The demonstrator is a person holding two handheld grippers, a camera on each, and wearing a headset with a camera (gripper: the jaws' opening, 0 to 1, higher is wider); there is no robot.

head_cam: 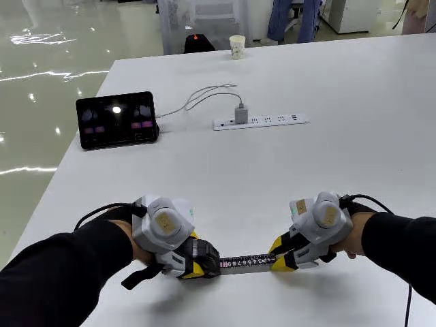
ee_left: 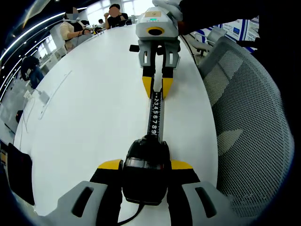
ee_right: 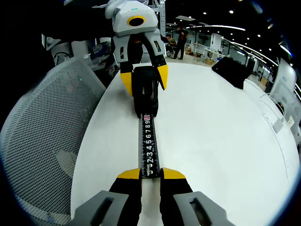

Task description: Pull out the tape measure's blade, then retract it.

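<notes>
Head view: two grippers are holding the tape measure [head_cam: 204, 257].
Left gripper [ee_left: 146, 165] fingers are clamping its case; right gripper [ee_right: 150, 173] fingers are pinching the blade [ee_right: 148, 141] end.

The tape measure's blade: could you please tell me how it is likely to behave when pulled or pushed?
The blade runs straight between the case and the right tool, so it is probably stiff over this short length. It looks thin, so it may buckle if pushed endwise. Released, it would likely snap back.

The blade [ee_right: 148, 146] reads roughly 2 through 9.
</notes>
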